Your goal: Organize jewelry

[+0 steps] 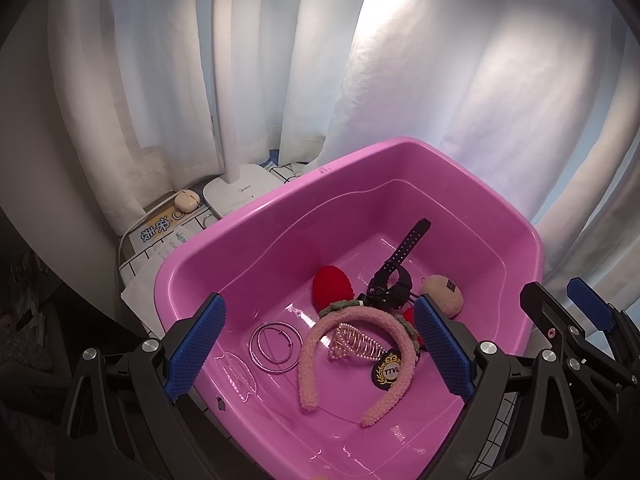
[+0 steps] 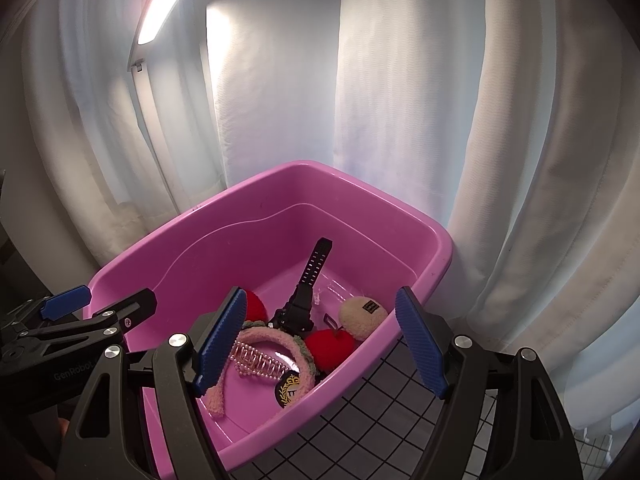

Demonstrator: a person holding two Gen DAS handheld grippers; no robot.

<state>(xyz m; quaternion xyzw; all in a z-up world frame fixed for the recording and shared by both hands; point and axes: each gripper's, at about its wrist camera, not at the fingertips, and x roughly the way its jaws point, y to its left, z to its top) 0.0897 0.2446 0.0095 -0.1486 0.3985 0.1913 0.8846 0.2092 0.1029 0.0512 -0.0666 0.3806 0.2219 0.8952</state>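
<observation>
A pink plastic tub (image 1: 500, 216) (image 2: 424, 240) holds the jewelry. Inside lie a fuzzy pink headband (image 1: 316, 356) (image 2: 264, 334), a pearl hair comb (image 1: 356, 346) (image 2: 256, 362), silver hoop earrings (image 1: 276, 346), a black watch (image 1: 394, 280) (image 2: 304, 296), red pompoms (image 1: 332, 286) (image 2: 330, 344), a beige plush ball (image 1: 444, 294) (image 2: 362, 314) and a black TTVL tag (image 1: 388, 370) (image 2: 288, 392). My left gripper (image 1: 320, 350) is open and empty above the tub's near side. My right gripper (image 2: 320, 342) is open and empty over the tub's right front edge.
A white desk lamp (image 1: 236, 188) stands behind the tub at the left, with a small beige case (image 1: 186, 200) and papers (image 1: 160, 232) beside it. White curtains (image 2: 400, 100) hang close behind. The table has a grid-pattern cloth (image 2: 392, 408).
</observation>
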